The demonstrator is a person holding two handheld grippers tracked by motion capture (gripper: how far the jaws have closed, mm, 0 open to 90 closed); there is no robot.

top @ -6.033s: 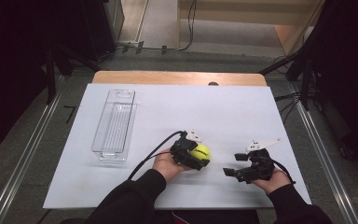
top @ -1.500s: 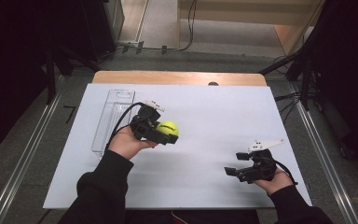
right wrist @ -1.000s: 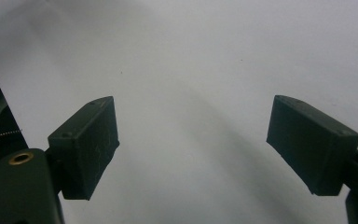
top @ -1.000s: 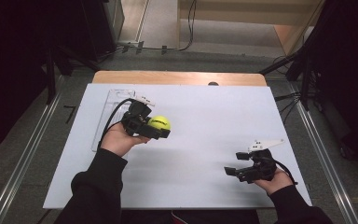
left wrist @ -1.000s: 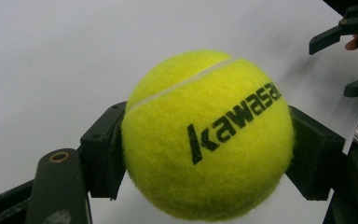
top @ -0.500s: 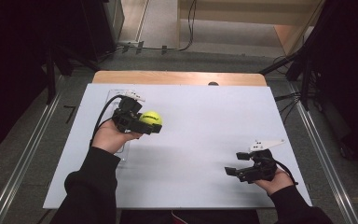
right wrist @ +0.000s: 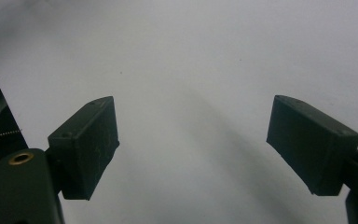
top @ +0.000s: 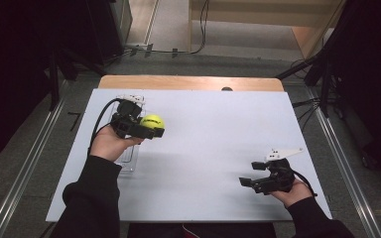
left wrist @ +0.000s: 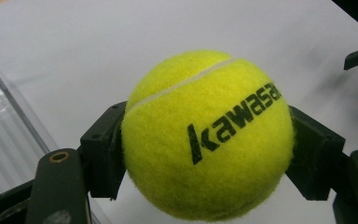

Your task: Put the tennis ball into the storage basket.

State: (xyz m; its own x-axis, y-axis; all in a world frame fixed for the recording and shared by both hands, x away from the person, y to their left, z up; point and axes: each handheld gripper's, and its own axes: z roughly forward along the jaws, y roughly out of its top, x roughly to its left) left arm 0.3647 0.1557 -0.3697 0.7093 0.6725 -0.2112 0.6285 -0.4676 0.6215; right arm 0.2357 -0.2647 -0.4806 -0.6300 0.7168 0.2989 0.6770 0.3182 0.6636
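Left gripper (top: 151, 130) clamps the yellow tennis ball (top: 152, 122) at its sides, held above the table (top: 213, 129) beside the clear tray (top: 127, 161). Round felt could roll out of a shallow pinch, or bounce off the narrow tray. Right gripper (top: 248, 181) rests wide, empty.

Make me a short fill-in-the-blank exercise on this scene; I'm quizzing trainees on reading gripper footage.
1. The left gripper is shut on a yellow ____ ball.
2. The brand printed on the ball reads ____.
3. The fingers of the right gripper stand ____, with nothing between them.
4. The clear tray lies near the table's ____ edge.

Missing words: tennis; Kawasaki; open; left
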